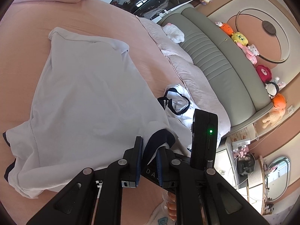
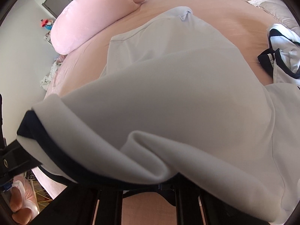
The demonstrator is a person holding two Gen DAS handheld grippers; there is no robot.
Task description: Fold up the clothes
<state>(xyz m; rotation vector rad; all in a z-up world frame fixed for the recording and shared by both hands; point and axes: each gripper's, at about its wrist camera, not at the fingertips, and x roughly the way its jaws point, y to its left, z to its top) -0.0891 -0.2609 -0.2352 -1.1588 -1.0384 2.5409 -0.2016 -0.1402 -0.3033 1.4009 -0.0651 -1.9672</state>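
Left wrist view: left gripper (image 1: 149,150) pinches the navy-trimmed edge of the pale grey shirt (image 1: 84,93) spread on the pink bed (image 1: 28,28); right wrist view: shirt (image 2: 178,93) drapes over the right gripper, jaw state unclear.

My left gripper (image 1: 149,150) pointed forward and down, its two fingers (image 1: 137,153) drawn close together with a dark-edged fold of cloth pinched between the blue pads. I could see both black linkage arms spreading back toward the camera. My right gripper was almost wholly buried under draped fabric; only the black finger bases showed at the bottom of its view, so I could not tell how its jaws stood.
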